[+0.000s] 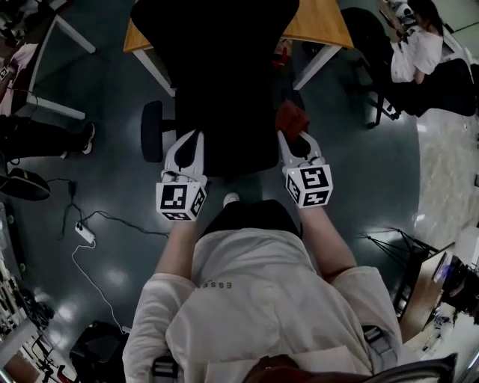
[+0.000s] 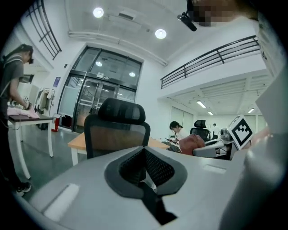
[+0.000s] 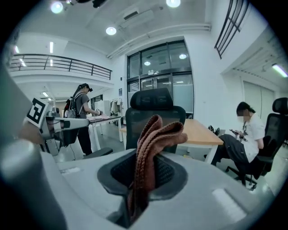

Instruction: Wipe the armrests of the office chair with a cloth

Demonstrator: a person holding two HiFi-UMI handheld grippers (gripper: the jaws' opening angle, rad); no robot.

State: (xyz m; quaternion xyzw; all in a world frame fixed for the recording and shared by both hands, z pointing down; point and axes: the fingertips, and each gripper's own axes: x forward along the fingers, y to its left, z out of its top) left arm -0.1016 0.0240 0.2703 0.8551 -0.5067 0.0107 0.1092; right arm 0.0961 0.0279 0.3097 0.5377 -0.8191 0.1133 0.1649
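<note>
Rust-brown cloth (image 3: 150, 148): was pinched in right gripper (image 3: 145, 179) — folds upright.
Left gripper (image 2: 146, 170): was pressed together, empty.
Office chair (image 1: 217, 82): stood just ahead.

I count two grippers, the left gripper (image 1: 188, 142) and the right gripper (image 1: 290, 141). One cloth (image 1: 292, 118). Two chairs, a near chair (image 1: 217, 75) and a far chair (image 3: 275, 130). Two tables, an orange table (image 1: 318, 22) and a white table (image 1: 75, 34). Three people: a sitting person (image 1: 415, 52), a standing person (image 3: 81, 117) and the person with the grippers (image 1: 254, 299).
</note>
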